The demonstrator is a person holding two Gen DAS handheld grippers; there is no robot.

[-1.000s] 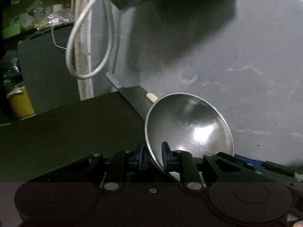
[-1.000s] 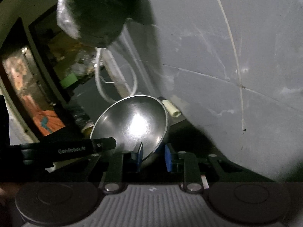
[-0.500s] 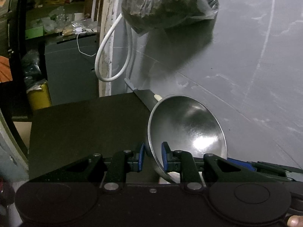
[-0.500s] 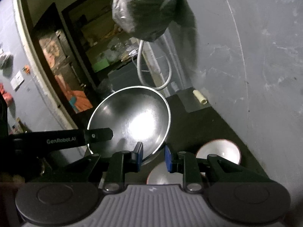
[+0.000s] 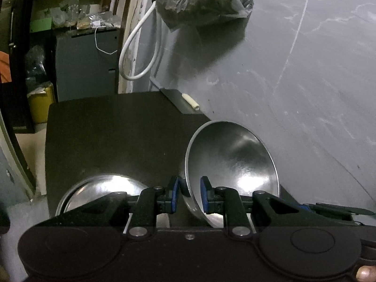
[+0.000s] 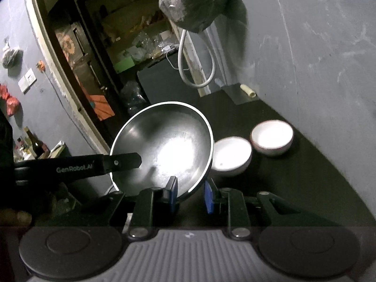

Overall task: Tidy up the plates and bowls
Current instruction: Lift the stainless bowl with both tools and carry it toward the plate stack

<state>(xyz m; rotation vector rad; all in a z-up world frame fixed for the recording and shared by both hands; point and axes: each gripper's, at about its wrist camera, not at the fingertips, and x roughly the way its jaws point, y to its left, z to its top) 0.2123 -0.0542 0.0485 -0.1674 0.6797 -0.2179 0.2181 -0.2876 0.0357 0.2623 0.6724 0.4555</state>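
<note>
Both grippers carry one shiny steel bowl [image 5: 235,164] tilted above a black table [image 5: 117,136]. My left gripper [image 5: 189,196] is shut on its near rim, blue pads on either side of the wall. In the right wrist view the same steel bowl [image 6: 164,145] is pinched at its lower rim by my right gripper [image 6: 191,193], also shut, while the left gripper's black finger reaches its left rim. Two white bowls [image 6: 231,156] [image 6: 272,137] sit side by side on the table beyond it. A flat steel dish [image 5: 94,190] lies on the table at lower left.
A grey wall [image 5: 305,94] runs along the table's right side. A plastic bag [image 5: 202,0] with dark contents hangs from it, next to a looped white hose [image 5: 134,54]. A small cream roll [image 5: 191,101] lies at the table's far corner. A cluttered doorway [image 6: 98,54] opens at left.
Both grippers have drawn back from the wall with the steel bowl still held. The table, the flat steel dish and the two white bowls have come into view.
</note>
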